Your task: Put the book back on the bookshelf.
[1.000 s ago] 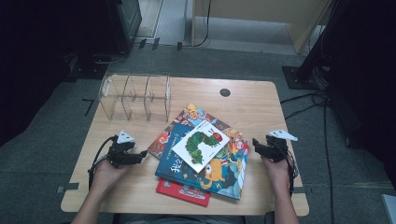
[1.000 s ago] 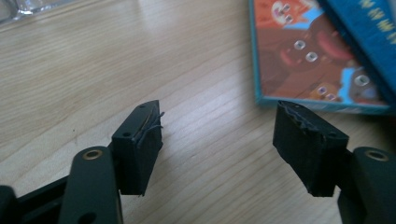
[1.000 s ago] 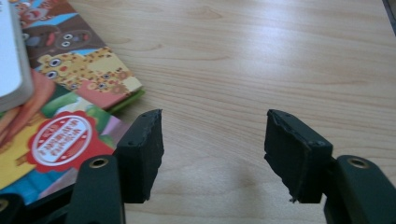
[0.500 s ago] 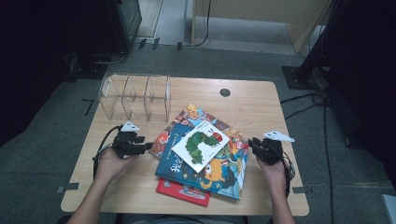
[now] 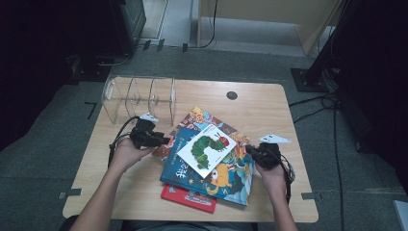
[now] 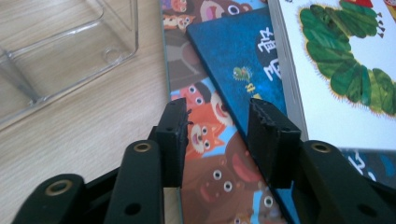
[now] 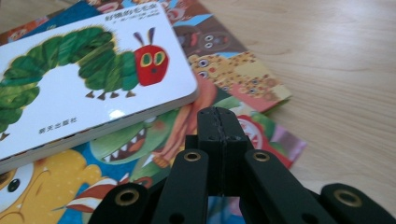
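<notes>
the stack of books lies near the front edge of the bench, a white caterpillar book (image 5: 206,149) on top, a blue book (image 5: 180,171) under it, a red one (image 5: 188,197) at the bottom. the clear rack (image 5: 139,98) stands toward the back left corner. the left gripper (image 6: 217,135) hovers at the stack's left side, its fingers (image 6: 173,135) half apart and just closing with nothing between them, over an animal book (image 6: 210,172). the right gripper (image 7: 217,122) sits at the stack's right side, its fingers clenched together on nothing, having just closed. the likely trouble is that the books overlap loosely and askew, so a nudge from either side could slide the caterpillar book off the pile or fan the whole stack toward the front edge. thin covers lying flat give the left fingers little to bite, so they may scrape the top cover or pinch two books at once.
</notes>
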Available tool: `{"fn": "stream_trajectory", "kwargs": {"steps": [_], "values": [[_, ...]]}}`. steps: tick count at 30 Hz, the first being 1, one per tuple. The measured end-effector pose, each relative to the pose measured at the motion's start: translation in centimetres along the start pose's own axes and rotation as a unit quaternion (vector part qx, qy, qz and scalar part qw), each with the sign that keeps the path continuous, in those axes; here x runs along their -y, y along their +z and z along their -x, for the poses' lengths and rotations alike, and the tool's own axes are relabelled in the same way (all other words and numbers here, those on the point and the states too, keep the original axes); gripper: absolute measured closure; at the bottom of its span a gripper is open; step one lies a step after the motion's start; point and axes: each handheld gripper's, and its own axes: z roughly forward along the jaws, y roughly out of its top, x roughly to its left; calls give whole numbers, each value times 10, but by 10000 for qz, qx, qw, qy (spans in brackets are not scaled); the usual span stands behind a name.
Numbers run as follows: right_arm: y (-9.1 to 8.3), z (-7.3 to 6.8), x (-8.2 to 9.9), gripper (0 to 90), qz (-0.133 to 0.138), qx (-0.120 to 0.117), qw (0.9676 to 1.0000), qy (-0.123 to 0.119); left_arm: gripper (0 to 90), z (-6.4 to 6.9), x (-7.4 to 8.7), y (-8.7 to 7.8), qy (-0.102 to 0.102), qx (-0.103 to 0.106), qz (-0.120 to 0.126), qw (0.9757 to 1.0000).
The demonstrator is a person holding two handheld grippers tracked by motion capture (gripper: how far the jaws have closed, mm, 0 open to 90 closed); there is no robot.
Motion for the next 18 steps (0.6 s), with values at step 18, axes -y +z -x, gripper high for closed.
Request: {"fn": "stream_trajectory", "kwargs": {"steps": [18], "values": [[24, -32, 3, 900, -259, -576, 9973, -362, 341, 8, -2, 5, 58, 189, -91, 9998]]}}
